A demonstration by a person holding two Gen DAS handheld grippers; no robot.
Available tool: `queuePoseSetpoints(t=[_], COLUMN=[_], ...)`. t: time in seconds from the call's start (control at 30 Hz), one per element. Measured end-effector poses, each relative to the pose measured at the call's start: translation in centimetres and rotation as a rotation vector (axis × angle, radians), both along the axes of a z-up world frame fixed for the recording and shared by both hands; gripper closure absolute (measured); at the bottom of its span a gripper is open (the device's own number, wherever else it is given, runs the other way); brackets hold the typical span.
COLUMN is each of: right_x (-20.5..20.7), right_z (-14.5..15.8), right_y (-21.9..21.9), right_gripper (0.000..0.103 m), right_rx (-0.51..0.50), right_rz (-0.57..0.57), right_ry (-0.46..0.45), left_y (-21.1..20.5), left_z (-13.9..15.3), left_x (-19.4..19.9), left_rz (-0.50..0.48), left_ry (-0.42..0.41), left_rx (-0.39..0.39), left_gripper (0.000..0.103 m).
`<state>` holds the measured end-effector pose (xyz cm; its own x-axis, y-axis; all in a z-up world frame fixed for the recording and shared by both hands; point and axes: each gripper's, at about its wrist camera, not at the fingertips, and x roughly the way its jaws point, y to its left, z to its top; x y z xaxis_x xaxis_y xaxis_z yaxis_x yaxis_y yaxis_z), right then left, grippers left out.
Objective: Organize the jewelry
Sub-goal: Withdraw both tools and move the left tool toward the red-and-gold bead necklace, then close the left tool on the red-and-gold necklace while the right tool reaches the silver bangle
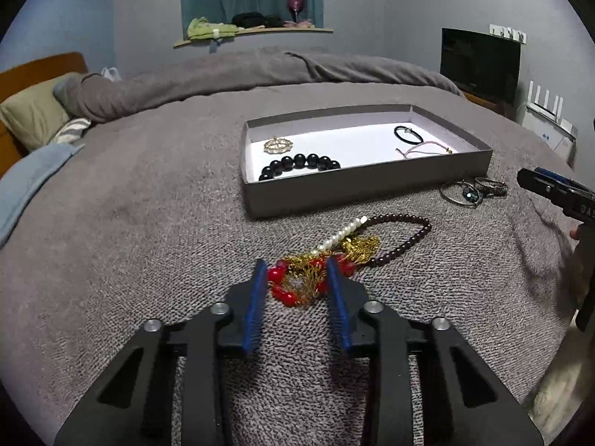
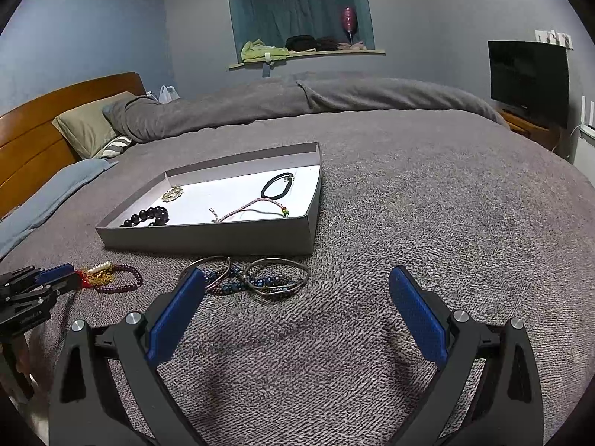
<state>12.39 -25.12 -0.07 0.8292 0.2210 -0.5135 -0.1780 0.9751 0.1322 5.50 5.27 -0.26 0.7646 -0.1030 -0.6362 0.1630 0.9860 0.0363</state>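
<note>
A grey shallow box (image 1: 372, 186) (image 2: 208, 239) lies on the grey bedspread. It holds a black bead bracelet (image 1: 299, 165), a gold brooch (image 1: 278, 145), a black hair tie (image 1: 409, 135) and a pink cord (image 1: 420, 150). A red-and-gold piece (image 1: 297, 282) lies tangled with a pearl strand (image 1: 340, 236) and a dark bead necklace (image 1: 405, 239) in front of the box. My left gripper (image 1: 297, 265) is open, with its fingers on either side of the red-and-gold piece. Metal bangles with blue beads (image 2: 249, 277) (image 1: 472, 191) lie near my open, empty right gripper (image 2: 297, 275).
A folded grey duvet (image 1: 260, 70) runs across the far side of the bed. Pillows (image 1: 33, 115) and a wooden headboard (image 2: 44, 119) are at the left. A TV (image 2: 528, 81) stands at the right. A wall shelf (image 2: 305, 54) carries clothes.
</note>
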Motion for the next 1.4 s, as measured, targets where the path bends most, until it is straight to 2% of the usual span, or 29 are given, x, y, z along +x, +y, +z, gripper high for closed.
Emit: queuePoseSetpoints(t=[0.03, 0.2, 0.53, 0.73, 0.97, 1.03, 1.1, 1.13, 1.2, 1.27, 1.4], right_x=[0.0, 0.0, 0.1, 0.1, -0.2, -0.1, 0.2, 0.4, 0.7, 0.9, 1.0], right_z=[0.0, 0.0, 0.1, 0.0, -0.2, -0.3, -0.5, -0.6, -0.8, -0.8, -0.6], right_y=[0.0, 0.0, 0.0, 0.1, 1.2, 1.4, 1.4, 1.4, 1.1, 0.6, 1.0], right_gripper=[0.005, 0.005, 0.005, 0.005, 0.005, 0.013, 0.033, 0.038, 0.057, 0.061, 0.061], right_rx=[0.000, 0.000, -0.006, 0.010, -0.027, -0.050, -0.064, -0.063, -0.056, -0.031, -0.027], right_rz=[0.000, -0.001, 0.000, 0.038, 0.088, 0.070, 0.055, 0.051, 0.036, 0.029, 0.047], right_ry=[0.001, 0.001, -0.002, 0.006, 0.016, 0.020, 0.037, 0.046, 0.064, 0.071, 0.070], left_y=[0.0, 0.5, 2.2, 2.8, 3.0, 2.7, 2.4, 2.2, 1.8, 1.6, 1.4], left_z=[0.0, 0.6, 2.4, 4.7, 8.0, 8.8, 9.1, 9.0, 8.3, 7.7, 6.7], left_x=[0.0, -0.3, -0.9, -1.1, -0.3, -0.2, 0.0, 0.2, 0.4, 0.6, 0.9], left_rz=[0.000, 0.021, 0.040, 0.058, 0.065, 0.061, 0.054, 0.050, 0.041, 0.034, 0.023], left_ry=[0.000, -0.029, -0.085, -0.156, -0.219, -0.241, -0.248, -0.245, -0.227, -0.209, -0.178], left_rx=[0.000, 0.010, -0.086, -0.109, -0.138, -0.138, -0.144, -0.146, -0.139, -0.141, -0.143], left_gripper=[0.081, 0.094, 0.095, 0.095, 0.095, 0.095, 0.095, 0.095, 0.095, 0.095, 0.095])
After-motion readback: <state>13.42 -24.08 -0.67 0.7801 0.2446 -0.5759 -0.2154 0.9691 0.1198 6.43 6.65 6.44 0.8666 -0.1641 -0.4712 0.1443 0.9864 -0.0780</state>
